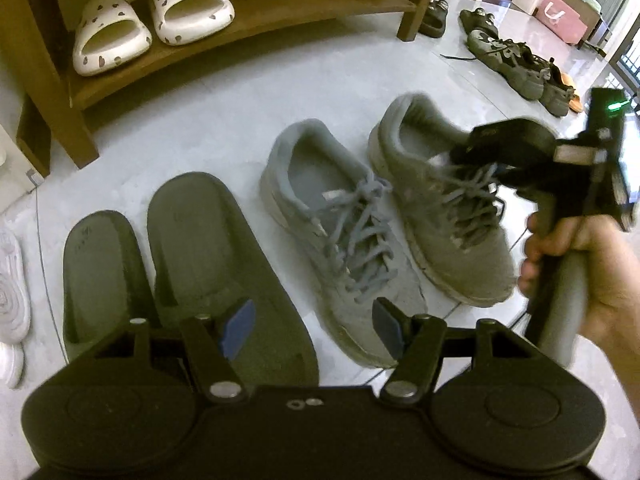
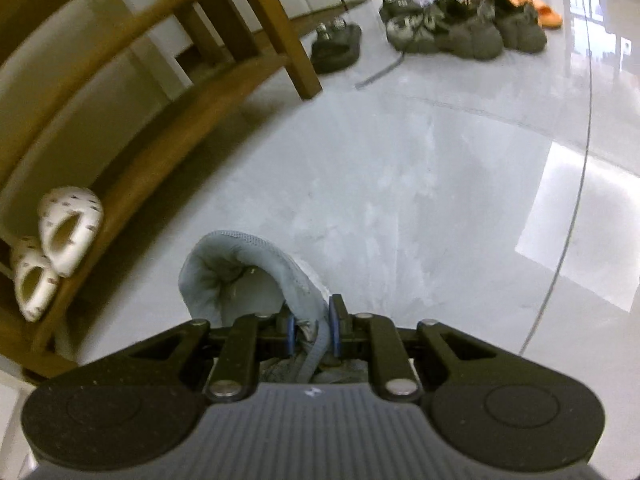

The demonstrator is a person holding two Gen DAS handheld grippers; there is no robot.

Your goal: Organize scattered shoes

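- Right hand (image 1: pixel 592 264) gripped the handle of the right gripper (image 2: pixel 313 330), which reached in from the right over the right sneaker (image 1: pixel 436 196).
- Its blue pads (image 2: pixel 335 330) stood narrow, pinched on that sneaker's collar; laces showed between them.
- Heel opening (image 2: pixel 240 276) sat just ahead of the fingers in the right wrist view.
- Left gripper (image 1: pixel 313 330) hovered low over the floor (image 1: pixel 224 128), jaws wide, holding nothing.
- Beneath it lay the left sneaker (image 1: pixel 340 248) and two dark slides (image 1: pixel 180 264), side by side.
- Two white slides (image 1: pixel 152 20) rested on the rack's (image 1: pixel 280 12) bottom shelf.
- More dark shoes (image 2: pixel 460 28) and an orange slide (image 2: pixel 544 12) lay well apart, past the rack's leg.
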